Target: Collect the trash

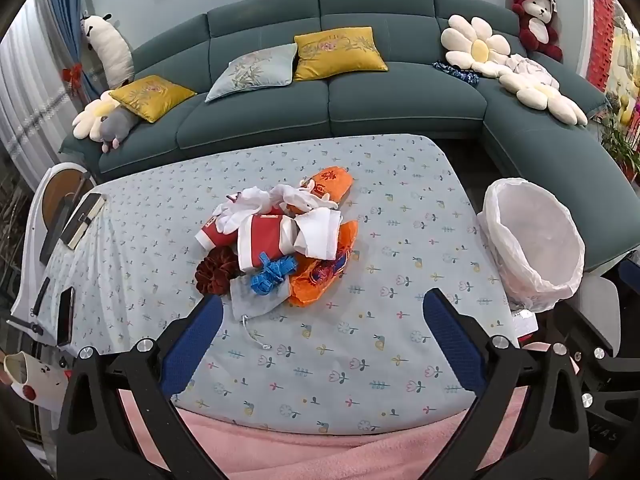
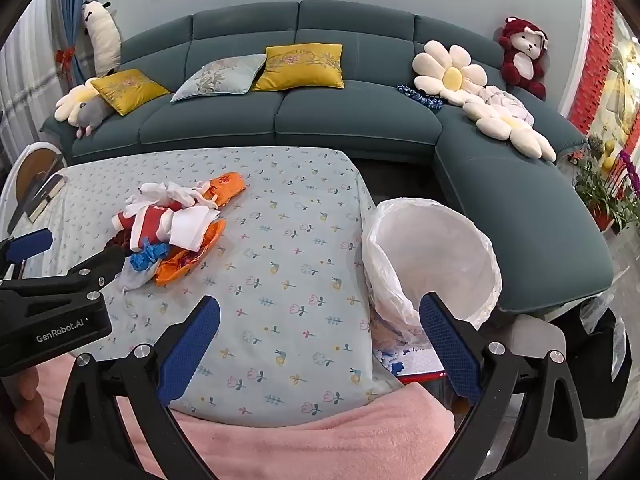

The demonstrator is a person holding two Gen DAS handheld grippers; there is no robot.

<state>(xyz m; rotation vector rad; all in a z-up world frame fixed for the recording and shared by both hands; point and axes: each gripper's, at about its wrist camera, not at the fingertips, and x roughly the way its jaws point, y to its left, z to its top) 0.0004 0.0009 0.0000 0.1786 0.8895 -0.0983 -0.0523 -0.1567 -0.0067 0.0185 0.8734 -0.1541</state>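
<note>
On the tabletop [image 1: 400,240], the trash pile [image 1: 280,240] is heaped centrally, within reach of both grippers; the lined bin [image 1: 532,240] is set at the right edge to receive it. The left gripper [image 1: 320,320] and right gripper [image 2: 320,332] are held wide open, fingers empty

Left tongs [image 1: 324,332] and right tongs [image 2: 320,336] gape apart, apparently empty.
</note>
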